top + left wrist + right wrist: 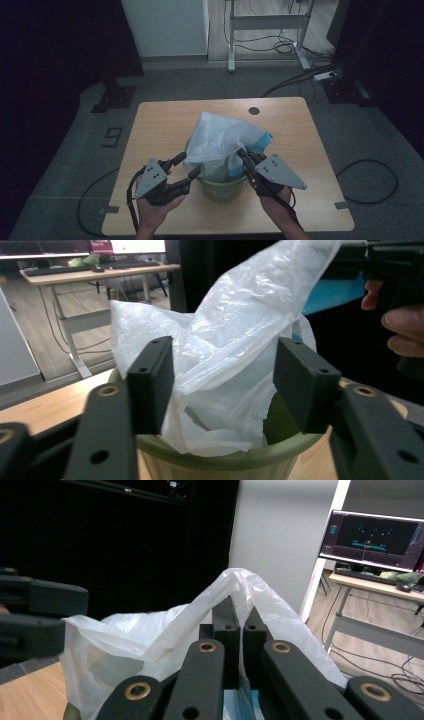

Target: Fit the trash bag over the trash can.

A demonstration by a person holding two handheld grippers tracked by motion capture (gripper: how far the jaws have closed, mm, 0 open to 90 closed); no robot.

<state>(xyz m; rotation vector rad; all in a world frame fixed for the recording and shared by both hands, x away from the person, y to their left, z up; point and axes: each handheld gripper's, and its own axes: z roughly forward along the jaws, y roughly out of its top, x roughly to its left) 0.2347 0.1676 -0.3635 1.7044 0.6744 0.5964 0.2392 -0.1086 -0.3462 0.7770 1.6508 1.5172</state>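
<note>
Bag: thin white plastic bin liner (220,142) in green bin (222,189), table's near-middle | handling: light, limp, slippery, tears easily; pinch its rim | your left gripper (184,169): half open, straddling film, unpinched | right gripper (239,615): clamped on a fold.

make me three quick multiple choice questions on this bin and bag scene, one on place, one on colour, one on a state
1. Where does the bin stand?
A. on the wooden table, near the person's edge
B. on the floor
C. on a shelf

2. What colour is the bin?
A. red
B. olive green
C. black

3. How do the jaws of the right hand-held gripper stand?
A. wide open, clear of everything
B. shut on the white plastic bag
C. shut on the bin's rim

Answers: 1 A, the high view shows it on the tabletop between both hands. 2 B, its rim reads green in the left gripper view. 3 B, the right gripper view shows bag film pinched between closed pads.
</note>
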